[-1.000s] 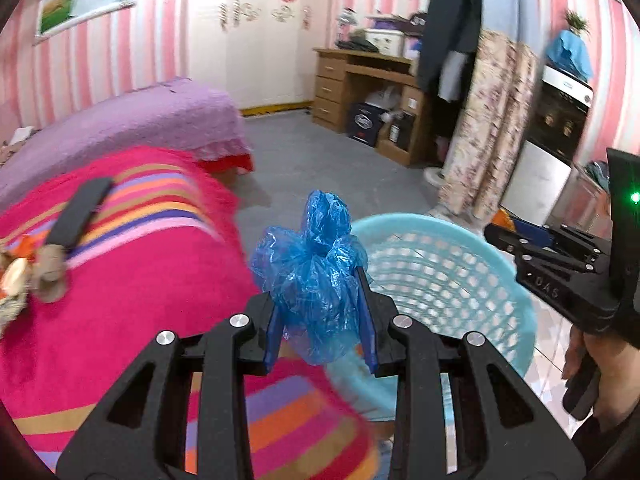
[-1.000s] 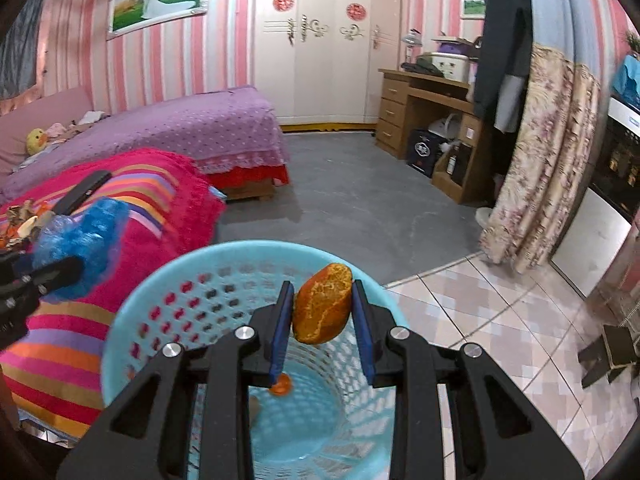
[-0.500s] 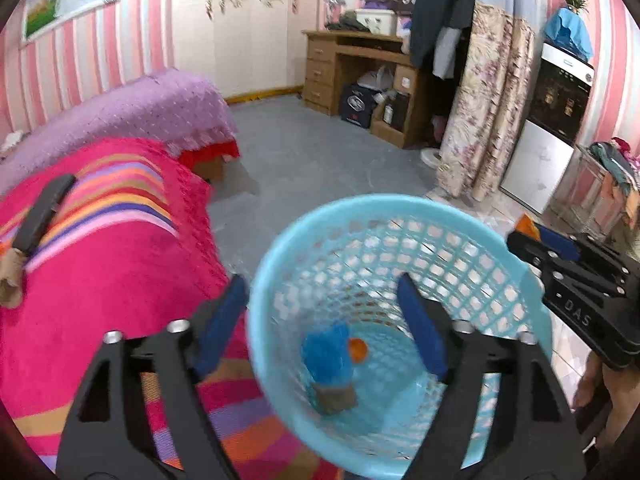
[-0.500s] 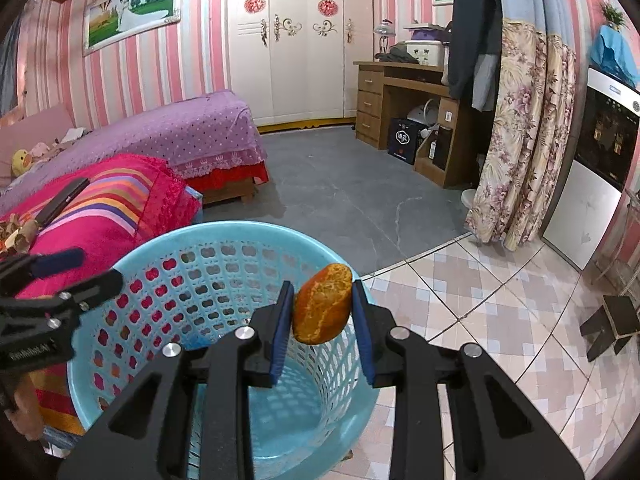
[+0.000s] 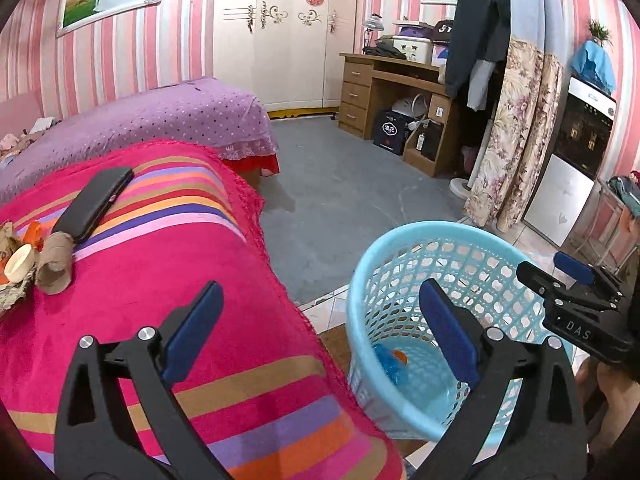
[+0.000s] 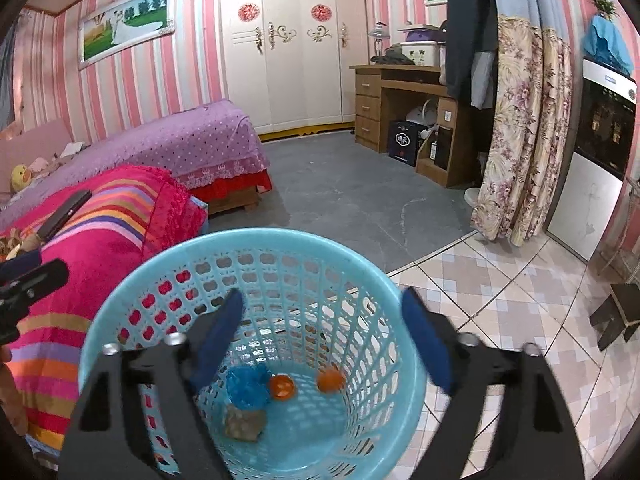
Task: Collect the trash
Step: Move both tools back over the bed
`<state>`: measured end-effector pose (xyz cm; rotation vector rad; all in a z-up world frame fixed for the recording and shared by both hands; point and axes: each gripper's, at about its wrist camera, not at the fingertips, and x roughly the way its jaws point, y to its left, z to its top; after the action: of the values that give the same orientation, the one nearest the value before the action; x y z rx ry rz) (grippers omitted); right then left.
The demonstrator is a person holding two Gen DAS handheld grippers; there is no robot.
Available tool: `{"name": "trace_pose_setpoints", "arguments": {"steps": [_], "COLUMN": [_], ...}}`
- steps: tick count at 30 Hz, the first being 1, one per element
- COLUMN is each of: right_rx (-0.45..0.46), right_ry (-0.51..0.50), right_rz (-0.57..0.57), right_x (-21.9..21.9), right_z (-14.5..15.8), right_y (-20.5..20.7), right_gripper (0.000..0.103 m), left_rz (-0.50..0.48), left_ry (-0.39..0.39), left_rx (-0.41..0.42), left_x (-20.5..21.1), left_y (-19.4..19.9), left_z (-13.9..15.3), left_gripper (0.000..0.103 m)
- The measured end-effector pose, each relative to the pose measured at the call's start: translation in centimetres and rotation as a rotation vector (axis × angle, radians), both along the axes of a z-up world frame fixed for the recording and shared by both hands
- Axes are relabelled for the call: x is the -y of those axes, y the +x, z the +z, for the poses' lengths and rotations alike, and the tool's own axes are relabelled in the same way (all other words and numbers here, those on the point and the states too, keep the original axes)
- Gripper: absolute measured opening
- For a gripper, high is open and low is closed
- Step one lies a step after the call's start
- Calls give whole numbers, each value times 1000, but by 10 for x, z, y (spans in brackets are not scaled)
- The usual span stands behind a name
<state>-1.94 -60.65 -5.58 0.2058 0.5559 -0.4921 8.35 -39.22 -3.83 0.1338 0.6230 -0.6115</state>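
A light blue plastic basket (image 6: pixel 248 240) stands on the floor beside the striped bed (image 5: pixel 168 264). Inside lie a crumpled blue plastic bag (image 6: pixel 246 388), a grey-brown lump (image 6: pixel 244 424), an orange cap (image 6: pixel 282 387) and an orange peel piece (image 6: pixel 330 380). My right gripper (image 6: pixel 320 340) is open and empty above the basket. My left gripper (image 5: pixel 320 332) is open and empty, between the bed edge and the basket (image 5: pixel 400 240). On the bed's left lie a cardboard tube (image 5: pixel 54 258), a white lid (image 5: pixel 18 268) and crumpled scraps (image 5: pixel 8 236).
A black phone (image 5: pixel 94 202) lies on the striped blanket. A purple bed (image 5: pixel 160 116) is behind. A wooden desk (image 5: pixel 396 96), floral curtain (image 5: pixel 516 136) and a water dispenser (image 5: pixel 576 160) line the right side. A dark stool (image 6: pixel 618 316) stands on the tiles.
My left gripper opened and dropped the blue bag into the basket, then swung left toward the bed. My right gripper opened and the orange peel fell into the basket.
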Motion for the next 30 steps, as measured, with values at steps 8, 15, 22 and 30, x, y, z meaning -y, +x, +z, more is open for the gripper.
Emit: {"name": "trace_pose_setpoints", "arguments": {"steps": [8,15,22,30], "right_rx": [34,38,56,56], "right_ry": [-34,-62,-79,-34], "right_rz": [-7,84,213,341], "right_x": [-29,-93,-168,-238], "right_z": [19,38,52,58], "right_y": [5,35,75,118], "right_gripper": [98,98,98,98], "left_rz": [6,88,247,433], "left_ry": [-5,14,66,58], "left_rx": [9,59,87,41], "left_x": [-42,-113,-214,-325], "left_y": [-4,3,33,77], "left_z": [17,42,53,48], "left_gripper": [97,97,97,97]}}
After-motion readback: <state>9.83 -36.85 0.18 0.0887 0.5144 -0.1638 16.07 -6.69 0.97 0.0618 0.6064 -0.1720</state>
